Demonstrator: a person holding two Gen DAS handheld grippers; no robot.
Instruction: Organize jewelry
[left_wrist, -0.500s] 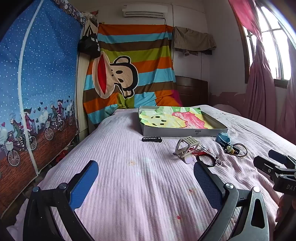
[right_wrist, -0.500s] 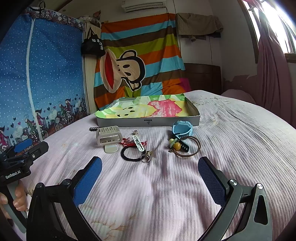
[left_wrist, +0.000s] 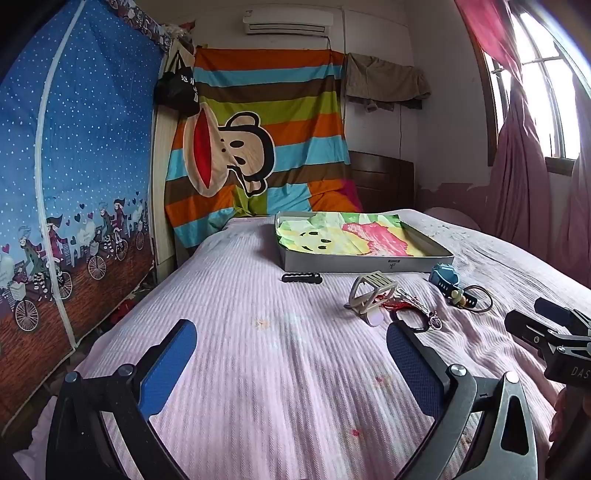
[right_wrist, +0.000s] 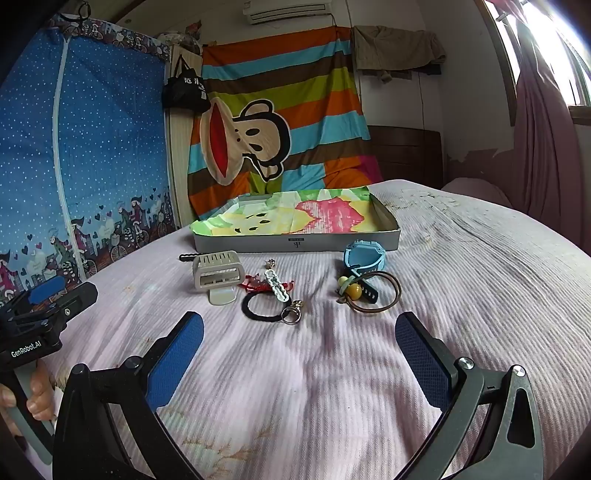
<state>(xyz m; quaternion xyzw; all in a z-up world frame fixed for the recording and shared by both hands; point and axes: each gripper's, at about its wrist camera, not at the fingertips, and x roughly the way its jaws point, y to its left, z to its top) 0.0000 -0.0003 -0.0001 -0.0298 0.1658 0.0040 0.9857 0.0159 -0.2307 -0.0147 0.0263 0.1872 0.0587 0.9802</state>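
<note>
Task not started, by the look of it: the tray (right_wrist: 295, 244) with a colourful cloth liner holds no jewelry. All items lie loose on the bed (right_wrist: 480, 295) just in front of the tray: beige hair claw (right_wrist: 217, 274), black hair tie (right_wrist: 263, 308) with a ring touching it, white chain link piece (right_wrist: 276, 285) on a red string, blue watch (right_wrist: 364, 257), brown bangle (right_wrist: 384, 291) with yellow beads, and a black clip (left_wrist: 301, 277) off to the left. Everything is left to move. Left tool (left_wrist: 291, 354) jaws spread wide, nothing between them. Right tool (right_wrist: 300, 350) likewise wide and empty. Both hover above the bed, short of the items. Surface is a pink ribbed bedspread with a few stains. Room: striped monkey blanket on the far wall, blue dotted wardrobe at left, pink curtain and window at right, air conditioner up top.
</note>
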